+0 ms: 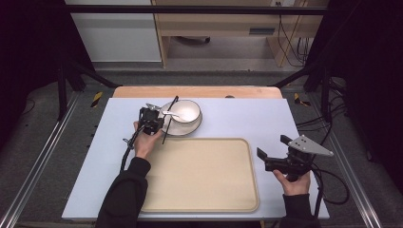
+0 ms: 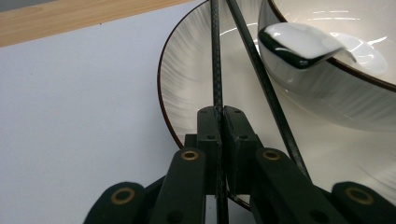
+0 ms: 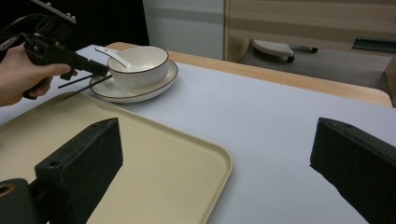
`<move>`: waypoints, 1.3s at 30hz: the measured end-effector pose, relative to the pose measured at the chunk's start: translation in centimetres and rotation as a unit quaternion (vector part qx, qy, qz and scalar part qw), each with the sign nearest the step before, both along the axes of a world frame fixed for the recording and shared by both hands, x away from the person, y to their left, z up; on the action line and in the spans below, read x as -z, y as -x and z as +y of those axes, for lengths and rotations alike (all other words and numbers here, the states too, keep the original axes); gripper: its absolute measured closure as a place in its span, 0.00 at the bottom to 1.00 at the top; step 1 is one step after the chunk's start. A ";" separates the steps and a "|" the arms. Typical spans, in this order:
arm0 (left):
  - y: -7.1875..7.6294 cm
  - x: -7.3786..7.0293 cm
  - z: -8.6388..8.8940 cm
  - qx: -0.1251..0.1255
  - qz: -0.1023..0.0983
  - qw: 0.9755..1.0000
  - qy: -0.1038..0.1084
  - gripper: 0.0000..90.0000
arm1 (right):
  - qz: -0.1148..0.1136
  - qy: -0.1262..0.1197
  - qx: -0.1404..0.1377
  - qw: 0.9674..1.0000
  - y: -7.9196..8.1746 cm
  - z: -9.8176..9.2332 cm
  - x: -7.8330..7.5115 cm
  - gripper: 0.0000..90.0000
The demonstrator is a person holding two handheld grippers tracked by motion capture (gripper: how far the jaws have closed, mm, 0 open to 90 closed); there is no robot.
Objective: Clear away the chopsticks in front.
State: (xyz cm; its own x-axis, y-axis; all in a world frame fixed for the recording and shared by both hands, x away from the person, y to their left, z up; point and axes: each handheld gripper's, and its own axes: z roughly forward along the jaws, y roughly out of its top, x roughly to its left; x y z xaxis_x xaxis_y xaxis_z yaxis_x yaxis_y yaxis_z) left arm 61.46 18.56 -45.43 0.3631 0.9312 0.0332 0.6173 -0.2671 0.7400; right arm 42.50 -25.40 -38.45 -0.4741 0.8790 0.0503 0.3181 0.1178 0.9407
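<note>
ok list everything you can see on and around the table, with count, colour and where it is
bowl: 1, white with dark rim, on the plate, far side of the table
plate: 1, white with dark rim, under the bowl
spoon: 1, white, resting in the bowl
chopsticks: 2, black, one pinched in the left tongs
tray: 1, beige, near centre of the table
table: 1, pale blue-white top
left tongs: black, by the plate
right tongs: black, open, right of the tray

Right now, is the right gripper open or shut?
Open: the right gripper has its jaws set wide apart, with bare table between them.
</note>
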 end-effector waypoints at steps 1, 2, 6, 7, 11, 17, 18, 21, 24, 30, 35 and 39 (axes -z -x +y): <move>0.0 0.0 0.0 0.003 -0.001 1.000 0.003 0.95 | -0.001 0.000 0.000 1.000 0.0 0.0 0.0 0.03; 0.1 -0.1 0.1 0.005 -0.001 1.000 0.004 0.95 | -0.001 -0.001 0.000 1.000 0.0 -0.1 0.0 0.03; 0.3 -0.5 0.3 0.006 -0.009 1.000 0.004 0.95 | -0.002 -0.001 0.001 1.000 0.0 -0.1 0.0 0.03; 0.4 -0.6 0.4 0.005 -0.010 1.000 0.005 0.95 | 0.000 -0.002 0.001 1.000 0.1 -0.1 0.0 0.03; 0.7 -1.0 1.0 0.003 -0.015 1.000 0.005 0.95 | -0.001 -0.004 0.002 1.000 0.1 -0.1 -0.1 0.03; 1.3 -1.5 2.0 -0.006 -0.019 1.000 0.005 0.95 | -0.002 -0.002 0.001 1.000 0.1 -0.1 0.0 0.03; 1.4 -1.6 2.2 -0.009 -0.021 1.000 0.006 0.95 | -0.002 -0.001 0.003 1.000 0.1 -0.1 0.0 0.03; 2.0 -1.9 2.6 -0.015 -0.024 1.000 0.006 0.95 | -0.003 -0.003 0.005 1.000 0.1 -0.2 -0.1 0.02; 2.7 -2.4 3.1 -0.021 -0.026 0.999 0.003 0.95 | -0.005 -0.005 0.009 1.000 0.2 -0.4 -0.1 0.02; 5.0 -3.3 3.9 -0.039 -0.039 0.998 0.017 0.95 | -0.002 -0.010 0.009 1.000 0.2 -0.5 -0.1 0.02; 7.5 -3.8 4.5 -0.056 -0.051 0.997 0.031 0.95 | -0.003 -0.008 0.008 1.000 0.3 -0.6 0.0 0.02; 9.7 -4.2 4.7 -0.063 -0.062 0.996 0.033 0.95 | -0.003 -0.008 0.007 1.000 0.3 -0.7 0.0 0.02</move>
State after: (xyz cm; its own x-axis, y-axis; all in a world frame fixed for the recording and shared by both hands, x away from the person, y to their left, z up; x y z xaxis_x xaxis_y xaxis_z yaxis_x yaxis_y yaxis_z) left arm 51.76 23.28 -41.19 0.2410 0.9705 0.0078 0.5452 -0.1420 0.8262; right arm 42.21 -26.06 -38.44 -0.4626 0.8844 0.0621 0.3136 0.0977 0.9445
